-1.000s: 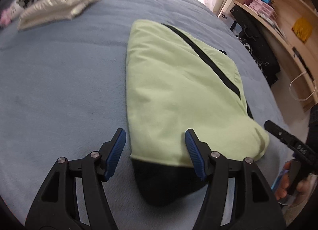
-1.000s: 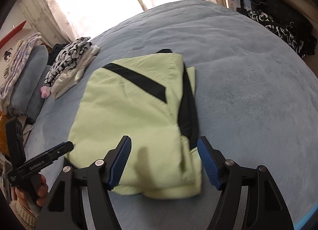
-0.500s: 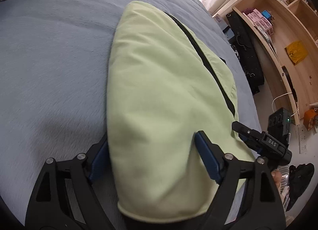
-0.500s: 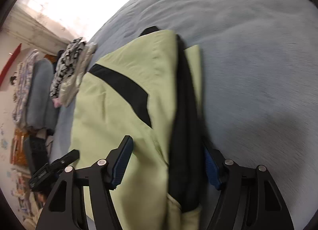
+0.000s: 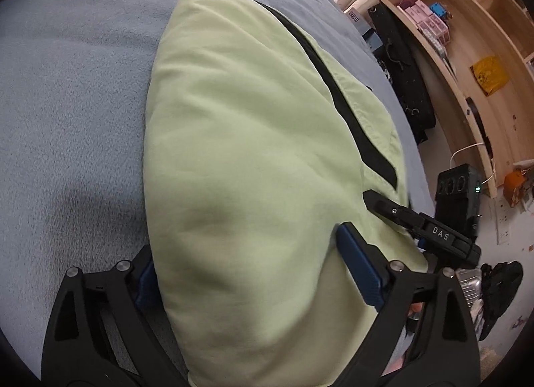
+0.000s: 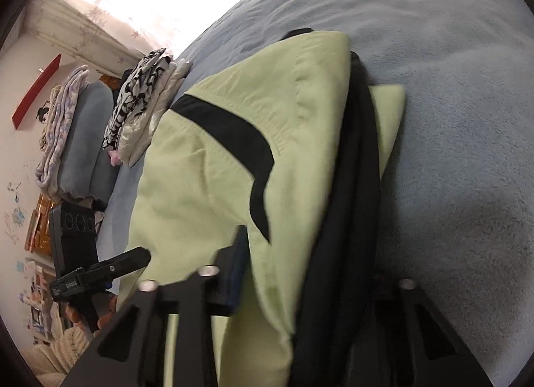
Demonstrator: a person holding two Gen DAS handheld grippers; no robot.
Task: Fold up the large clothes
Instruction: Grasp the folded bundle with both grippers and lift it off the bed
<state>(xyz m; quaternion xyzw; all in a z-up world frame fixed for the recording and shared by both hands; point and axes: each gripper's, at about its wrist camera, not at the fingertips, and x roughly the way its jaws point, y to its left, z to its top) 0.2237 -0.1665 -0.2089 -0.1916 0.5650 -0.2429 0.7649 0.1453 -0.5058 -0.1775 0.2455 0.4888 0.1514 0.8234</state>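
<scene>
A folded pale green garment (image 5: 253, 160) with black stripe trim and a black lining lies on a bed covered with a grey-blue blanket (image 5: 73, 93), its near end right under both wrist cameras. The left hand-held gripper (image 5: 253, 273) straddles the garment's near left corner with its jaws spread wide and just been opening further; the green cloth bulges up between the blue pads (image 5: 358, 270), and the left pad is half hidden under the fabric edge, so the pads do not appear to press on it. The right hand-held gripper (image 6: 310, 276) has just been closing on the garment's right edge, where black lining (image 6: 347, 206) shows between green layers; its left finger sits against the green cloth while the right finger is buried under the folded edge, so it seems to be pinching that bunched edge, though blur makes the contact hard to confirm. In the left wrist view the right tool's black finger reaches onto the garment from the right; in the right wrist view the left tool's finger lies at the garment's left edge. A stack of folded clothes (image 6: 147, 100) rests at the far side of the bed, well apart from the garment. Wooden shelves (image 5: 467, 53) stand beside the bed.
</scene>
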